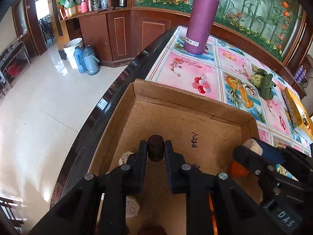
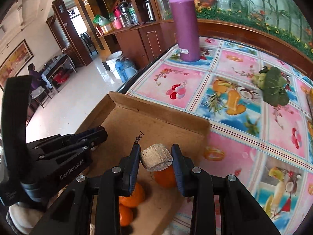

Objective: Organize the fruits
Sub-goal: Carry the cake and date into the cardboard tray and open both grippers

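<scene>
Left wrist view: our left gripper [image 1: 155, 150] is clamped on a dark, wrinkled dried fruit [image 1: 155, 148], likely a date, held above the floor of a shallow cardboard box [image 1: 172, 115]. A pale rough lump [image 1: 125, 156] lies in the box just left of the left finger, and another sits nearer beneath the gripper. At the right edge of the box we see our right gripper [image 1: 254, 145] pinching a white foam-net piece [image 1: 254, 146], with an orange [image 1: 238, 169] below it.

In the right wrist view, the right gripper [image 2: 156, 157] grips that white foam-net piece [image 2: 156, 157] between its blue pads, over the near right part of the box [image 2: 125, 117]. Three oranges lie in the box under it: one [image 2: 165, 178] directly beneath the net, two [image 2: 133, 195] nearer and to the left. The left gripper [image 2: 97, 135] reaches in from the left.

The box sits at the near left corner of a table covered in a pink and blue fruit-print cloth [image 2: 244, 137]. A tall purple bottle [image 1: 203, 19] stands upright at the far side, and a green leafy fruit [image 2: 272, 86] lies well apart to the right.
</scene>
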Tool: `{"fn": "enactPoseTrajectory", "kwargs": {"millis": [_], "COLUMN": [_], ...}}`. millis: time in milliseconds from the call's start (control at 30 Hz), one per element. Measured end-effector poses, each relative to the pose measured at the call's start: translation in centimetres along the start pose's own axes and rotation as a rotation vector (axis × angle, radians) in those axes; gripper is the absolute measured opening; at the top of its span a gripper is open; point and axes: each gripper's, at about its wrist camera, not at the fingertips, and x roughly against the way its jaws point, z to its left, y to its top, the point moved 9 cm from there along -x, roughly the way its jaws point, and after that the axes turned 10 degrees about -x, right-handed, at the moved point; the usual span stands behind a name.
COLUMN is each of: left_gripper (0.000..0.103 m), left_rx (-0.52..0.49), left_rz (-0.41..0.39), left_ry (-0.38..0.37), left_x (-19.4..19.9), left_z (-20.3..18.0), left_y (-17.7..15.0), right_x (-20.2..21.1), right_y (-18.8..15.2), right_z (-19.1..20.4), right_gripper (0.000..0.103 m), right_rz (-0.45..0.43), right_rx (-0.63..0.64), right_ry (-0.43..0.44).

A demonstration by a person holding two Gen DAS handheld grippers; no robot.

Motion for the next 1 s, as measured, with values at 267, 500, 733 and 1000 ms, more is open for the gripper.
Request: {"fn": "enactPoseTrajectory", "kwargs": {"millis": [267, 500, 733, 1000], "left_gripper": [0.018, 0.048, 0.056, 0.073], "left_rx": [0.027, 0.062, 0.078, 0.083], "left_rz": [0.016, -0.001, -0.039, -0.211], "left_ry": [-0.020, -0.042, -0.021, 0.129], "left_x": [-1.1, -0.8, 1.4, 8.9], "left_z": [0.6, 0.6, 1.0, 1.4], "left_y": [0.0, 0.2, 0.2, -1.0], "right_x": [-1.9, -1.8, -0.2, 5.3], "right_y": [-0.3, -0.4, -0.1, -1.2], "right_z": [0.1, 0.2, -0.1, -1.6], "right_gripper": [0.036, 0.036, 0.045, 0.056], "right_rz": [0.020, 0.008, -0.026, -0.101], "right_rx": [0.032, 0.043, 0.017, -0.046], "right_ry": [-0.043, -0.054, -0.034, 0.000]}}
